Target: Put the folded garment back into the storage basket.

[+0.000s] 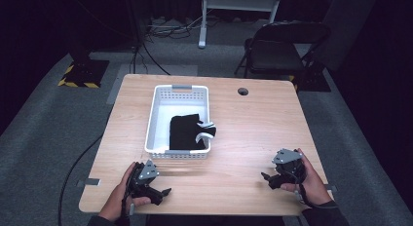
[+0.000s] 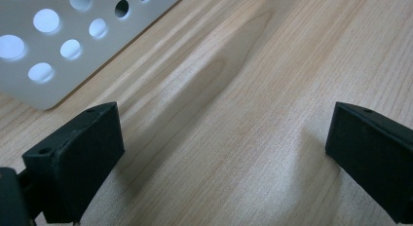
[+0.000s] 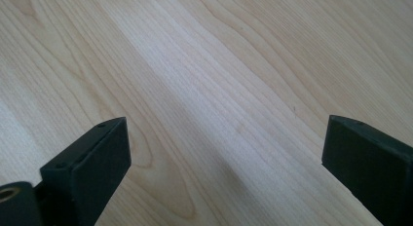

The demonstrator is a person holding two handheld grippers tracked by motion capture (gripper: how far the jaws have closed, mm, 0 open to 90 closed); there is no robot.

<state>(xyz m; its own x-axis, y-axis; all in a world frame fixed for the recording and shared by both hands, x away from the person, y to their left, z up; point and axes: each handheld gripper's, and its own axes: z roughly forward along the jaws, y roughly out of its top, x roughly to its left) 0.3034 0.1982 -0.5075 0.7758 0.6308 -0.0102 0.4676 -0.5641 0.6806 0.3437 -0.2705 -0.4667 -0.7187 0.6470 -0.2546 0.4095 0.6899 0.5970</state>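
Both sets of tongs rest low over the desk point(image 1: 253, 133) with jaws wide apart and nothing between them. The black garment point(image 1: 186, 132) lies folded inside the white perforated basket point(image 1: 152, 120), just ahead of the left tongs point(image 1: 165, 192) and well apart from the right tongs point(image 1: 264, 177). An approach from above is advised, so that the basket wall is cleared before cloth is pinched

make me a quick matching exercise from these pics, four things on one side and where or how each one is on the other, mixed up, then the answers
Things:
1. black garment
2. white basket
3. left tongs
4. folding chair

Places or states:
a. on the floor beyond the table's far edge
b. open, over bare wood near the table's front edge
c. lying inside the basket
d. standing on the wooden table, left of middle

Pairs: 1-c, 2-d, 3-b, 4-a
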